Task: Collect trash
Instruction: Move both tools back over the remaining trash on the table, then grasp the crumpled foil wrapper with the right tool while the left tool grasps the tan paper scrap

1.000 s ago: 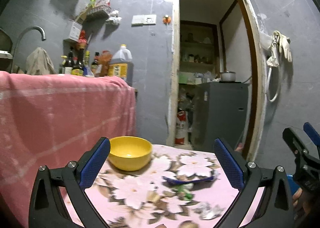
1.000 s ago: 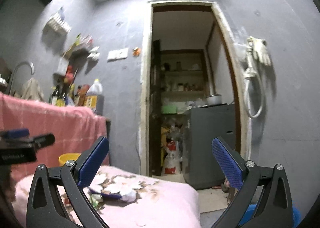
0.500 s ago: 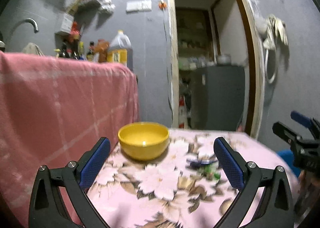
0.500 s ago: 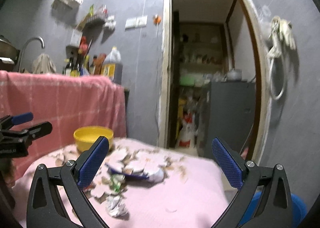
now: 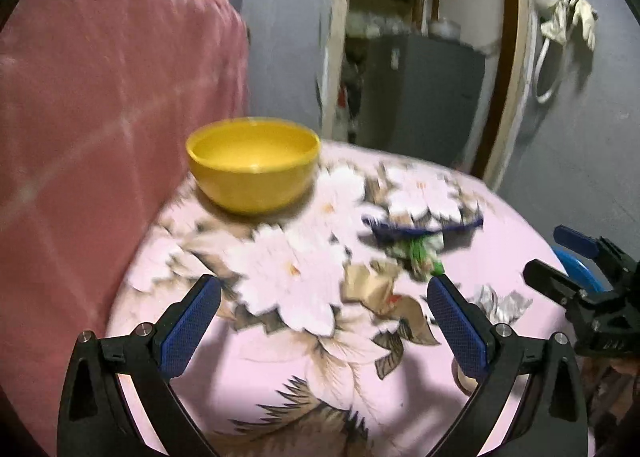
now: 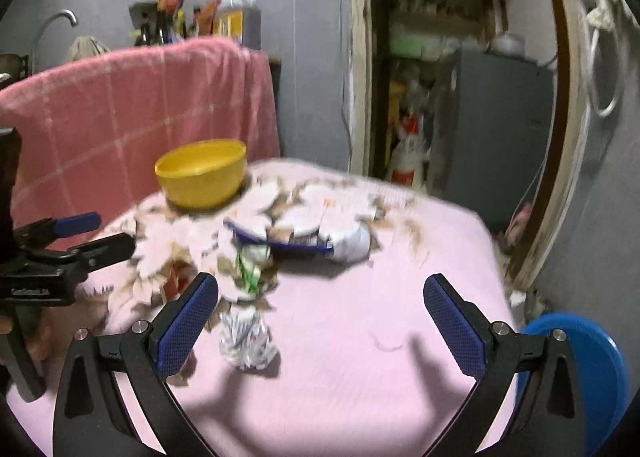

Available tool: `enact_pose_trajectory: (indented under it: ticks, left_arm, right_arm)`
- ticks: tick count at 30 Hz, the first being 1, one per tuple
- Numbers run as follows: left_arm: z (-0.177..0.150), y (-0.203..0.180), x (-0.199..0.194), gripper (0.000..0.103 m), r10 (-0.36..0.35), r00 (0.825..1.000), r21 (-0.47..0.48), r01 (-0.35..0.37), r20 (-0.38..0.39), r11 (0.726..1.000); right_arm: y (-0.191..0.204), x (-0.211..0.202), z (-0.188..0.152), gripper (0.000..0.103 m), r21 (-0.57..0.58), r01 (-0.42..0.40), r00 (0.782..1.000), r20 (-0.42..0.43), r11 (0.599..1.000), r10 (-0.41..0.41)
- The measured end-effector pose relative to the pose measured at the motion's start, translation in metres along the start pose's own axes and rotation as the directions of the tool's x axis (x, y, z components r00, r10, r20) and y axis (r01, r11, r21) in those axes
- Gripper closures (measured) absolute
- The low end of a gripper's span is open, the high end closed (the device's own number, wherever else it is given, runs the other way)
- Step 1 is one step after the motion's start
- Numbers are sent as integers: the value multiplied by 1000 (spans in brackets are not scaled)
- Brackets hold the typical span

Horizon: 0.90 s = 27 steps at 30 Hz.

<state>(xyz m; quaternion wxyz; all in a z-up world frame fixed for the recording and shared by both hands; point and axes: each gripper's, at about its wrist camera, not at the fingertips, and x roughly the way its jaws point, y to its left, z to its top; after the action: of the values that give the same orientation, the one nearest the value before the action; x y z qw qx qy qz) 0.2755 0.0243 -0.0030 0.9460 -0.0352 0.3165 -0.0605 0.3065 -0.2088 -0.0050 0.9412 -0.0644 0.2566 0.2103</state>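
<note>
Trash lies on a table with a pink floral cloth (image 6: 360,337). A crumpled white paper ball (image 6: 247,341) lies just right of my right gripper's left finger; it also shows in the left wrist view (image 5: 502,303). A green-and-white wrapper (image 6: 250,269) and a blue-edged wrapper (image 6: 304,239) lie farther back; they also show in the left wrist view (image 5: 420,253) (image 5: 424,227). My left gripper (image 5: 324,321) is open and empty above the cloth. My right gripper (image 6: 320,319) is open and empty above the cloth.
A yellow bowl (image 5: 254,163) stands at the table's far left. A pink cloth (image 5: 100,117) hangs over the counter on the left. A blue bin (image 6: 588,373) stands on the floor at the right. A doorway (image 6: 460,77) opens behind the table.
Both grippers have tilted down and moved closer over the table. The trash and bowl now look larger and nearer. Both stay open.
</note>
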Motion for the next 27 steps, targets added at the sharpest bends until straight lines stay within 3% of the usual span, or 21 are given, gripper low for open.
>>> enact_pose_trajectory:
  ticks: [5, 10, 14, 22, 24, 27]
  left_arm:
    - [2, -3, 19, 3, -53, 993, -17, 51, -102, 999]
    - [2, 2, 36, 14, -75, 983, -67, 64, -170, 996]
    - [5, 4, 39, 21, -99, 980, -85, 86, -172, 993]
    - [4, -7, 42, 58, -123, 976, -32, 119, -178, 992]
    - [3, -7, 43, 64, -121, 976, -30, 117, -182, 993]
    - [3, -7, 43, 69, -117, 977, -28, 114, -178, 993]
  right_arm:
    - [7, 15, -5, 0, -16, -28, 995, -93, 999, 26]
    - [11, 30, -12, 0, -25, -35, 983, -179, 999, 30]
    - [12, 40, -15, 4, -28, -52, 972, -229, 998, 44]
    - [26, 41, -18, 37, -86, -132, 964, -244, 987, 108]
    - [27, 41, -18, 40, -86, -145, 962, -245, 986, 121]
    - [25, 41, -18, 56, -73, -156, 961, -244, 985, 134]
